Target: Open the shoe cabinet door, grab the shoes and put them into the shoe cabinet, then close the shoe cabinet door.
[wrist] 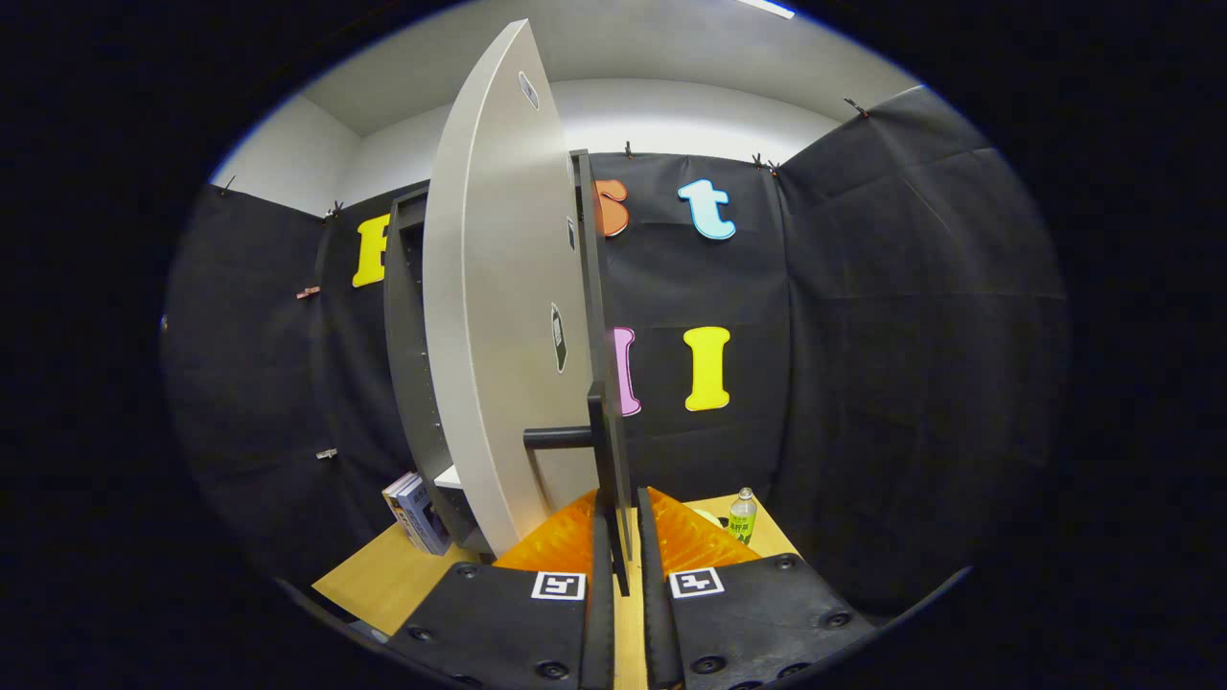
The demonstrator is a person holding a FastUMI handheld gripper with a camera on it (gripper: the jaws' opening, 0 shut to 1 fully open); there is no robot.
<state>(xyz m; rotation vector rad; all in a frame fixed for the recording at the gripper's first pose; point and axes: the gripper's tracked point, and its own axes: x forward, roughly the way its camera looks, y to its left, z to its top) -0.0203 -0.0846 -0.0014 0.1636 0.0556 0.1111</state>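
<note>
The gripper is clenched on the dark handle of the cabinet door, which rises at twelve o'clock, part-way open. To swing it well, I would keep both fingers pressed on the bar and follow the hinge's arc, not pull straight. The tool points level, fingers side by side. A bottle stands at one o'clock, books at ten; I can't spot the shoes.
</note>
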